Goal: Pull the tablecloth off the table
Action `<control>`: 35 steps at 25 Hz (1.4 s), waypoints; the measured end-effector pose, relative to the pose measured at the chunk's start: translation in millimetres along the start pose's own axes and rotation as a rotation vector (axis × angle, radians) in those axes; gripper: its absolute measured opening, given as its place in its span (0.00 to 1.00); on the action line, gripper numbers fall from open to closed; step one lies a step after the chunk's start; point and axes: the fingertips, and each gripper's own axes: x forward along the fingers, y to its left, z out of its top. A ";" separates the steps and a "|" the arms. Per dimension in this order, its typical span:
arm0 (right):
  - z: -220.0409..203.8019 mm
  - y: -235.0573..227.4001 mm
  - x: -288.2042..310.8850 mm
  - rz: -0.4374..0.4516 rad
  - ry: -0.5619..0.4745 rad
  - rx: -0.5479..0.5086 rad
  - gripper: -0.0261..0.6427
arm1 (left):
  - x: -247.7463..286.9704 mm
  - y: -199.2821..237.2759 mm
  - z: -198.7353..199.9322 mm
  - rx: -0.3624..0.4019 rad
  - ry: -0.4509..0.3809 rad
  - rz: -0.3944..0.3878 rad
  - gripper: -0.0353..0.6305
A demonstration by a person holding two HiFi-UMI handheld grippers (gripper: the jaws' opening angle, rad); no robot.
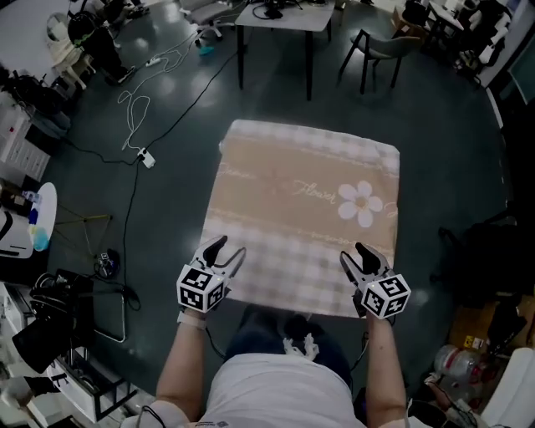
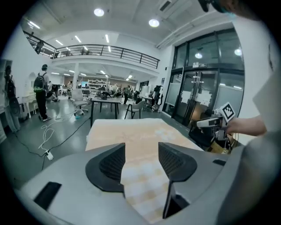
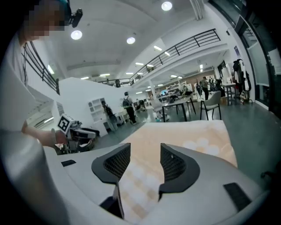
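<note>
Person: a white shirt (image 1: 276, 389) and bare forearms fill the bottom of the head view, close against the near side of the tabletop, which is hidden under its cover.
Left tool (image 1: 231, 248): jaws apart, tips over the near left corner of the tablecloth (image 1: 301, 209). Checked fabric shows in the gap, and neither pad presses on it.
Right tool (image 1: 353, 253): jaws likewise apart, tips over the near right part of the cloth. Checked fabric shows in the gap, nothing clamped.
Task's thing: the tablecloth lies spread flat over the whole tabletop. It is beige, with checked bands along the near and far sides, a white flower print (image 1: 360, 203) toward the right and pale script beside it.
Edges: the near edge lies just in front of the person's legs and runs between the two tools. The left and right edges droop over the sides. The far edge is a little rumpled at its left corner.
Open room: bare dark floor (image 1: 435, 134) lies beyond the far, left and right sides.
Left side: a white cable (image 1: 134, 109) and a power strip (image 1: 146, 159) lie on the floor near the far left corner, apart from the cloth.
Right side: black gear (image 1: 481, 251) stands near the near right corner, with a plastic bottle (image 1: 456, 361) closer in.
Far side: a desk (image 1: 280, 17) and a chair (image 1: 380, 46) stand well apart.
Room: a large hall with ceiling lights, a mezzanine railing (image 2: 109, 52), glass doors (image 2: 197, 88) and people standing far off (image 2: 41, 90).
</note>
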 end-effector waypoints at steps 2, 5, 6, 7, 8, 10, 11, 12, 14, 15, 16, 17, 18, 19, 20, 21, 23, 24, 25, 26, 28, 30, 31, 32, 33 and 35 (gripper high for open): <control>-27.2 -15.3 5.6 -0.057 0.071 0.021 0.33 | 19.3 14.9 -18.3 0.006 0.064 -0.014 0.41; -62.7 -37.2 11.7 -0.156 0.157 0.057 0.36 | 44.0 34.5 -41.1 0.035 0.148 -0.032 0.43; -73.2 -45.0 13.4 -0.193 0.184 0.069 0.37 | 51.4 40.3 -48.1 0.045 0.175 -0.039 0.43; -83.1 -52.9 15.1 -0.230 0.209 0.082 0.38 | 58.7 45.8 -55.6 0.054 0.203 -0.046 0.44; -92.7 -60.9 17.0 -0.264 0.233 0.097 0.38 | 65.8 51.4 -63.2 0.063 0.231 -0.053 0.44; -113.1 -75.4 20.3 -0.319 0.286 0.124 0.39 | 79.0 62.6 -78.2 0.084 0.275 -0.055 0.44; -124.4 -81.4 20.2 -0.341 0.318 0.132 0.39 | 84.5 67.5 -86.1 0.096 0.292 -0.051 0.44; -136.0 -86.7 18.1 -0.363 0.350 0.139 0.40 | 89.4 71.5 -94.4 0.106 0.311 -0.048 0.45; -154.8 -95.6 11.0 -0.409 0.402 0.155 0.40 | 98.0 77.3 -111.3 0.117 0.363 -0.056 0.45; -160.8 -99.7 8.8 -0.427 0.419 0.166 0.40 | 102.0 80.2 -118.6 0.119 0.392 -0.064 0.45; -165.1 -103.4 8.0 -0.440 0.433 0.174 0.40 | 105.7 82.9 -124.9 0.120 0.420 -0.072 0.45; -169.4 -106.3 8.1 -0.450 0.445 0.181 0.40 | 108.7 85.2 -131.3 0.122 0.446 -0.080 0.45; -174.2 -108.5 8.5 -0.456 0.458 0.185 0.40 | 111.0 86.7 -137.9 0.124 0.470 -0.089 0.44; -179.9 -109.9 9.0 -0.461 0.472 0.187 0.40 | 112.8 87.7 -143.9 0.126 0.489 -0.095 0.44; -186.0 -111.1 9.3 -0.464 0.486 0.190 0.40 | 114.4 88.6 -148.2 0.129 0.499 -0.096 0.44; -191.8 -112.1 9.7 -0.467 0.500 0.192 0.40 | 115.8 89.3 -150.1 0.133 0.501 -0.092 0.44; -198.1 -114.2 9.6 -0.475 0.518 0.178 0.40 | 116.9 89.4 -150.5 0.141 0.499 -0.085 0.44; -198.6 -115.1 9.1 -0.478 0.525 0.162 0.40 | 117.1 89.8 -150.4 0.147 0.499 -0.077 0.44; -198.6 -115.7 8.3 -0.479 0.532 0.147 0.40 | 117.2 91.0 -150.2 0.156 0.500 -0.064 0.42; -198.6 -116.2 7.3 -0.479 0.538 0.136 0.40 | 117.5 92.6 -150.0 0.165 0.500 -0.050 0.35; -200.1 -115.5 4.7 -0.474 0.551 0.126 0.39 | 118.1 94.9 -149.5 0.160 0.506 -0.037 0.32; -203.1 -111.9 3.0 -0.460 0.577 0.111 0.35 | 117.6 96.2 -149.9 0.141 0.516 -0.031 0.23; -204.5 -109.8 2.5 -0.452 0.589 0.102 0.31 | 116.8 96.7 -150.6 0.134 0.521 -0.028 0.19; -205.4 -107.9 2.0 -0.446 0.597 0.099 0.27 | 115.7 97.3 -151.5 0.127 0.525 -0.022 0.16; -206.3 -106.0 1.6 -0.441 0.599 0.105 0.24 | 114.6 97.7 -152.6 0.117 0.526 -0.014 0.12; -208.7 -101.4 0.6 -0.427 0.589 0.145 0.19 | 111.7 97.9 -155.9 0.091 0.528 0.001 0.09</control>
